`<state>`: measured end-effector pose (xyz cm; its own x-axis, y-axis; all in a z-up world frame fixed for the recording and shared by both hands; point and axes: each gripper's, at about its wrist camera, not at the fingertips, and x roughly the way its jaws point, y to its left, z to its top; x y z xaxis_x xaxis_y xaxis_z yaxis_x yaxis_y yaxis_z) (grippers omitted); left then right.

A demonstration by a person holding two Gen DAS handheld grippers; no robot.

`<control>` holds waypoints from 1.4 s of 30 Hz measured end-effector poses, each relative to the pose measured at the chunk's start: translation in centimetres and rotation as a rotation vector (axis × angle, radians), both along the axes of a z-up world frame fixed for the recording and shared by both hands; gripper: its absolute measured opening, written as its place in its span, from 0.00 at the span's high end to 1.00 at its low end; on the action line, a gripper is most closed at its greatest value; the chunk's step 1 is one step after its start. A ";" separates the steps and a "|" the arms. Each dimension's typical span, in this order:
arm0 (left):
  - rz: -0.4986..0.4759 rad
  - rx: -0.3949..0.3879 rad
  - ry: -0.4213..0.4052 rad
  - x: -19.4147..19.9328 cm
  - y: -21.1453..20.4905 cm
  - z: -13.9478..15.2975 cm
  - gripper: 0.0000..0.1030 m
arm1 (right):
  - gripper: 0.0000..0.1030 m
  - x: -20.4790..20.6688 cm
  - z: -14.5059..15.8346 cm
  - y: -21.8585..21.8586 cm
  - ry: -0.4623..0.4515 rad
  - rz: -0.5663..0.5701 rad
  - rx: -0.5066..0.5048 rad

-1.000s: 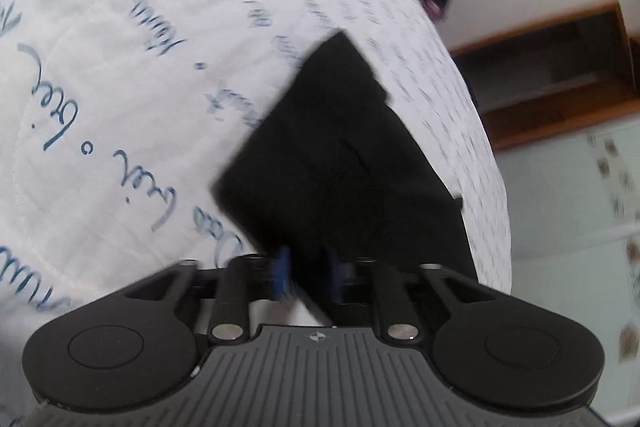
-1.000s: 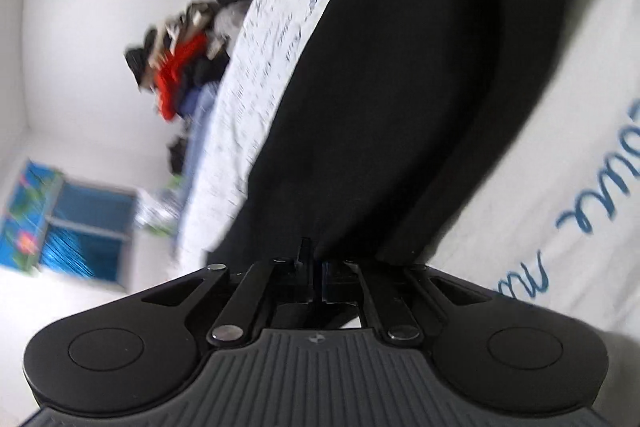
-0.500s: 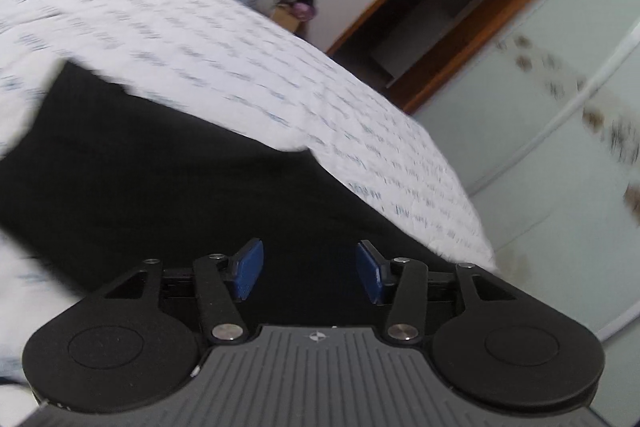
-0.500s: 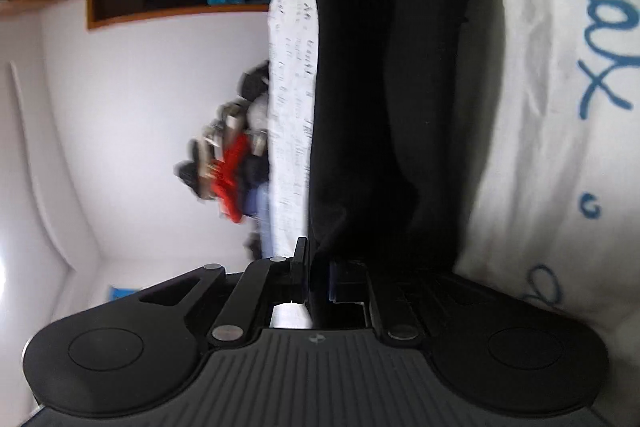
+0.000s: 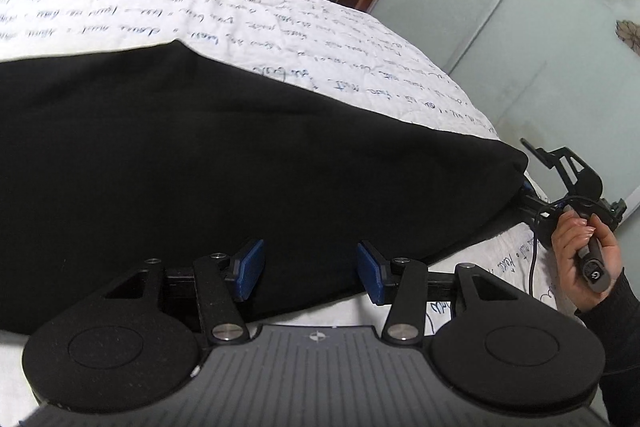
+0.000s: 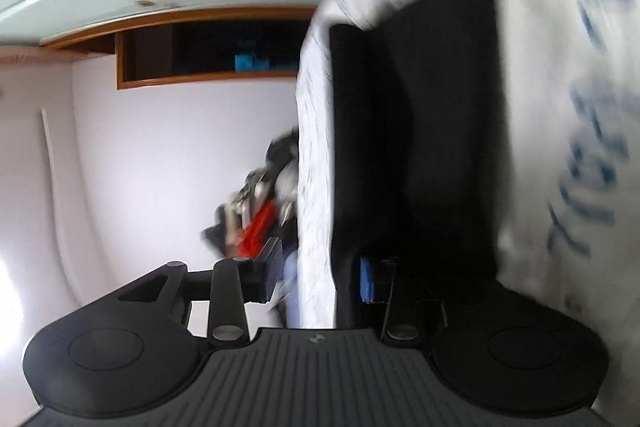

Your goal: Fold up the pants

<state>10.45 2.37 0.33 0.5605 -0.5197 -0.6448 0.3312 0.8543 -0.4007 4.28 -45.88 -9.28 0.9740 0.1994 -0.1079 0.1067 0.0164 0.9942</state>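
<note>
just ahead of the left claw [image 5: 310, 269], spread wide and holding nothing, lie the black pants [image 5: 224, 155]; right claw [image 6: 320, 275] likewise open.

The plain black, matte fabric pants [image 5: 224, 163] lay flat on the white quilted bedspread printed with blue handwriting [image 5: 280, 11], folded into a broad, smooth slab without visible wrinkles. In the left wrist view they spanned from the left edge to a rounded corner at the right, near the bed's edge. In the blurred right wrist view the pants [image 6: 432, 131] showed as a dark rectangle with a straight far edge.
</note>
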 end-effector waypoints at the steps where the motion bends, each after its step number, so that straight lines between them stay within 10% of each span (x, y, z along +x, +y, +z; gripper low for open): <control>1: -0.001 0.002 -0.003 -0.5 0.1 0.1 0.48 | 0.63 -0.2 0.5 -0.2 -0.001 -0.016 -0.028; 11: -0.023 0.037 -0.022 -0.5 -0.5 -0.2 0.42 | 0.70 -0.2 -0.5 -2.9 0.036 -0.029 -0.024; 14: -0.028 0.042 -0.023 -0.6 -0.6 -0.1 0.40 | 0.97 -0.3 0.6 -2.6 0.065 -0.023 -0.121; 20: -0.026 0.021 -0.022 -0.6 -0.5 -0.2 0.36 | 0.97 0.5 3.3 -2.1 0.218 -0.010 -0.336; 26: -0.046 0.023 -0.018 -0.8 -0.6 0.1 0.29 | 0.97 -1.9 5.8 -1.7 0.168 -0.024 -0.424; 29: -0.044 0.009 -0.028 -0.9 -0.5 -0.3 0.29 | 0.98 -1.7 2.7 -2.9 0.277 0.007 -0.443; 38: -0.035 0.029 -0.078 -1.6 -0.5 -0.2 0.27 | 0.90 -6.1 3.2 -8.0 0.149 -0.232 -0.245; 42: 0.091 0.040 -0.180 -2.8 0.4 0.9 0.27 | 0.90 -7.1 7.2 -8.6 0.095 -0.270 -0.381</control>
